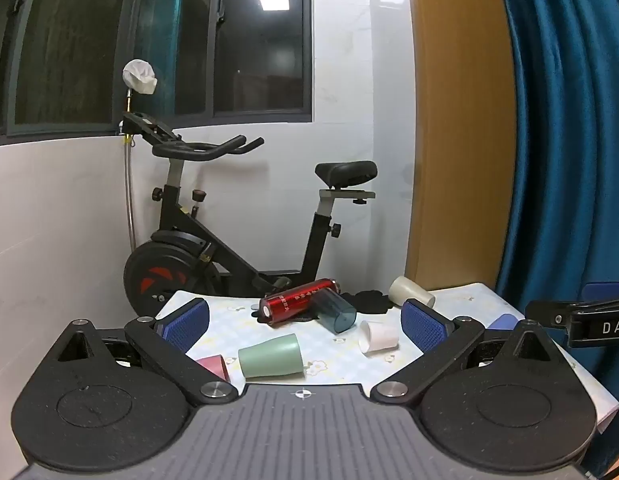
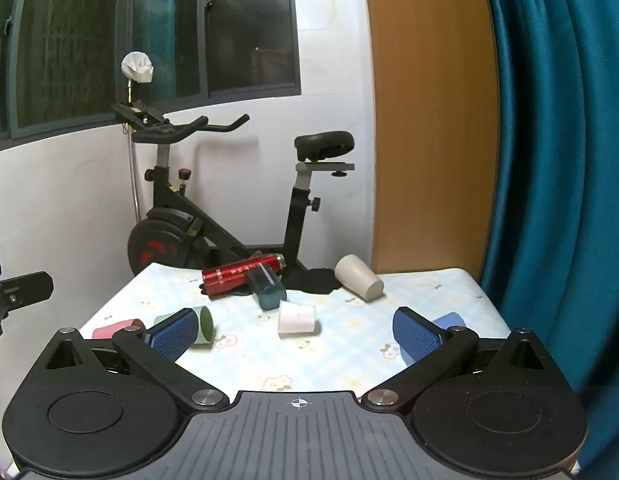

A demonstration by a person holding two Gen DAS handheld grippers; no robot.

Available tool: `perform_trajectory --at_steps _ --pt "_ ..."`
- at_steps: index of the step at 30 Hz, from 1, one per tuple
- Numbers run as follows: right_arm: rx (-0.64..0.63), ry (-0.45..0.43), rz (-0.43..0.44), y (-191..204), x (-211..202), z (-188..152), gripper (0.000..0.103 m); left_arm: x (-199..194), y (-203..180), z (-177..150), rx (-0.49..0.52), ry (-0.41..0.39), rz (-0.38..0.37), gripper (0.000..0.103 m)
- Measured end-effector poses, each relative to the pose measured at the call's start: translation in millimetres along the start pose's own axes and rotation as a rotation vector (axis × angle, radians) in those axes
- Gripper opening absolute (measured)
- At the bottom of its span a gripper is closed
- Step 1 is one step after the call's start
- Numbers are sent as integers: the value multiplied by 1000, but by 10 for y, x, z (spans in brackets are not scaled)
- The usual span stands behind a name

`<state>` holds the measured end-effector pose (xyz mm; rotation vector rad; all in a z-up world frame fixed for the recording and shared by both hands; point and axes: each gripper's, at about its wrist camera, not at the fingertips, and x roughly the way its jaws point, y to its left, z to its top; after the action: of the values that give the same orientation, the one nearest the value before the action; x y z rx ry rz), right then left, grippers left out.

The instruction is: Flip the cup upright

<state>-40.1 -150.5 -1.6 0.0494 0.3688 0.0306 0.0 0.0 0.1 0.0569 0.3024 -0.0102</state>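
Note:
Several cups lie on their sides on the table. A green cup lies nearest my left gripper, with a pink cup to its left. A white cup, a teal clear cup, a cream cup and a blue cup lie farther off. My left gripper is open and empty above the near edge. My right gripper is open and empty; the white cup lies ahead of it, the green cup behind its left finger, the blue cup behind its right.
A red metal bottle lies on its side on a black cloth at the table's far side. An exercise bike stands behind the table against the white wall. A wooden panel and blue curtain are on the right.

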Motion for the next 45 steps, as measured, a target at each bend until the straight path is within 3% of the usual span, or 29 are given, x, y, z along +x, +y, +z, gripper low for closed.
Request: perform_trajectory --at_steps 45 --pt "10 -2 4 -68 19 26 103 -15 5 14 1 -6 0 103"
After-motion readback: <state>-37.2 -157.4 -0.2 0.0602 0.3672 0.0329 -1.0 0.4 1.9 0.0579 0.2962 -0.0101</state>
